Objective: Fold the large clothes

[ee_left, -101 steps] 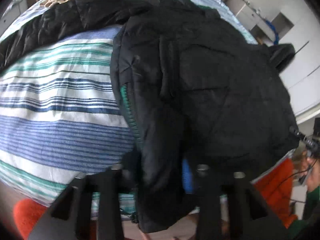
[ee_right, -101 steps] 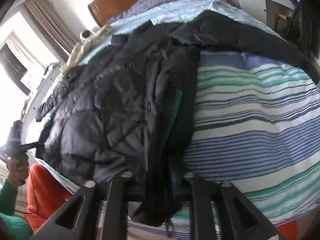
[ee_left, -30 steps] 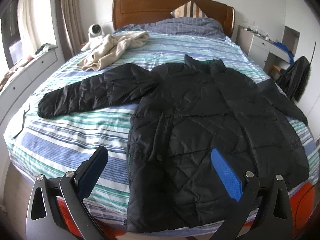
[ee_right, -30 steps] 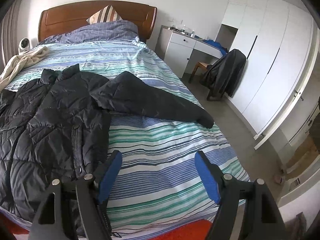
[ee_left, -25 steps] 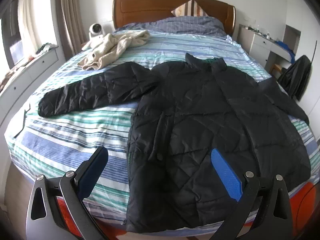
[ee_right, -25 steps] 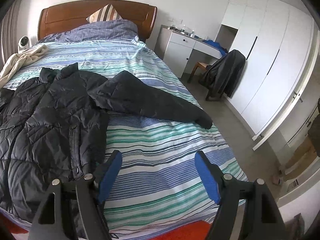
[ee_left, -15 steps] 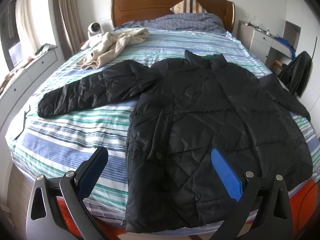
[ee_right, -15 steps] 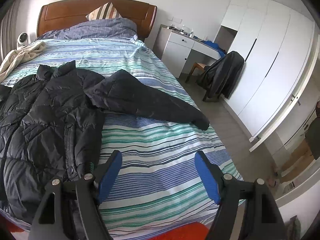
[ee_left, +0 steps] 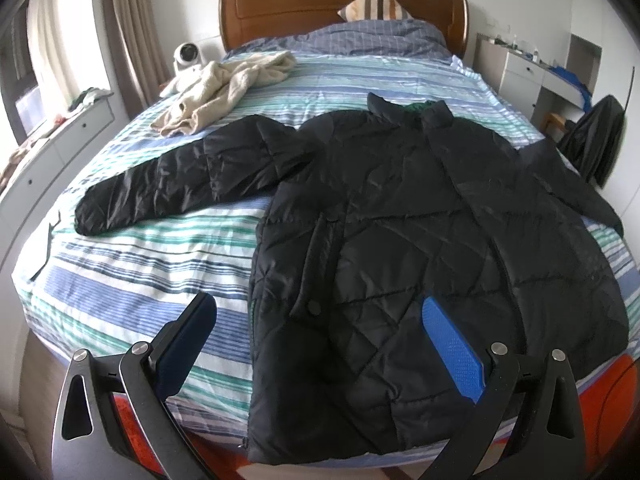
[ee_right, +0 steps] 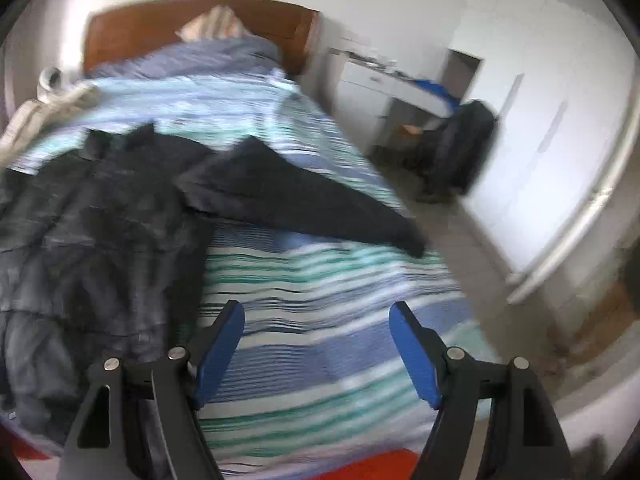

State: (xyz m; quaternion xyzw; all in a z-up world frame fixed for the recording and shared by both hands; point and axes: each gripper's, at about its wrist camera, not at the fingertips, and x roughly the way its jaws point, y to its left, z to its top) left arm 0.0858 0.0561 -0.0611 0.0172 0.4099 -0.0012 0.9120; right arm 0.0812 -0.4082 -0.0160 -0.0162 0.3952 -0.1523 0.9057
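A black quilted jacket [ee_left: 420, 240] lies spread flat on the striped bed [ee_left: 132, 264], collar toward the headboard and hem at the foot edge. One sleeve [ee_left: 180, 176] stretches out to the left; the other sleeve [ee_right: 312, 204] reaches toward the bed's right edge. My left gripper [ee_left: 318, 320] hovers open above the jacket's lower front, nothing between its blue pads. In the blurred right wrist view the jacket [ee_right: 92, 232] fills the left side. My right gripper [ee_right: 316, 320] stands open over bare bedding to the right of the jacket.
A cream garment [ee_left: 224, 92] lies crumpled near the head of the bed, beside a small white device [ee_left: 186, 54]. A white desk [ee_right: 392, 88] and a chair draped in dark cloth [ee_right: 464, 148] stand right of the bed, before white wardrobes [ee_right: 560, 140]. Red cloth [ee_left: 612, 384] shows below the foot edge.
Both grippers, shut on the jacket's hem a few seconds ago, have let go and pulled back. Over the last second the left view stays steady; the right view tilted slightly and blurred.
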